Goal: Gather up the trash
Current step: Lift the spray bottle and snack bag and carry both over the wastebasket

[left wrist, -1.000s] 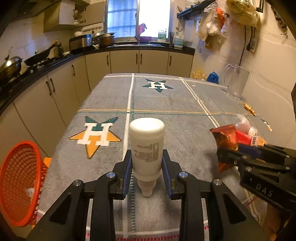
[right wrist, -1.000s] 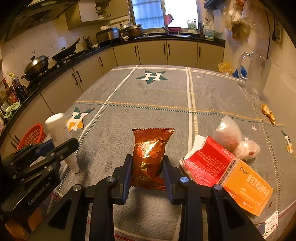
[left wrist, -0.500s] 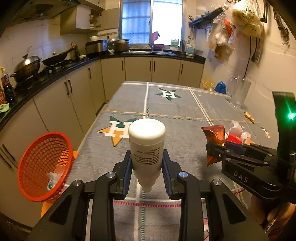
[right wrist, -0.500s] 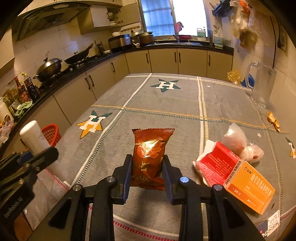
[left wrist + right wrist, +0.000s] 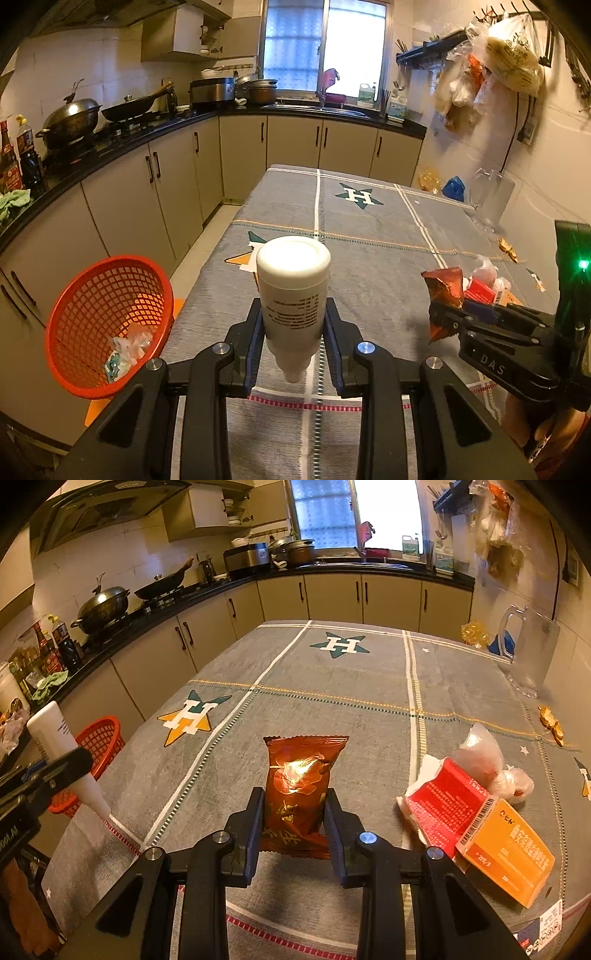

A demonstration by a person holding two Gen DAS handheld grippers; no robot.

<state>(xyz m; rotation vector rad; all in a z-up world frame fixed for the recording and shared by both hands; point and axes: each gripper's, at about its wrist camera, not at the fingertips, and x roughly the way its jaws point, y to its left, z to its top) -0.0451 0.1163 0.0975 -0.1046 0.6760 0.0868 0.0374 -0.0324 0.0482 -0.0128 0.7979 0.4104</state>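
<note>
My left gripper (image 5: 293, 325) is shut on a white plastic bottle (image 5: 293, 288), held upside down above the table's near edge; the bottle also shows in the right wrist view (image 5: 61, 751). My right gripper (image 5: 293, 808) is shut on a brown snack wrapper (image 5: 299, 786), held above the table; the wrapper also shows in the left wrist view (image 5: 443, 295). An orange mesh basket (image 5: 107, 321) with some trash inside stands on the floor left of the table, below and left of the bottle.
A red-and-orange carton (image 5: 476, 830), white tissue and a crumpled clear bag (image 5: 487, 760) lie on the grey star-patterned tablecloth (image 5: 332, 701) at the right. A clear jug (image 5: 528, 653) stands far right. Kitchen counters run along the left and back.
Both grippers have drawn back toward the table's near edge and risen with their loads. The orange basket has come further into the left wrist view.
</note>
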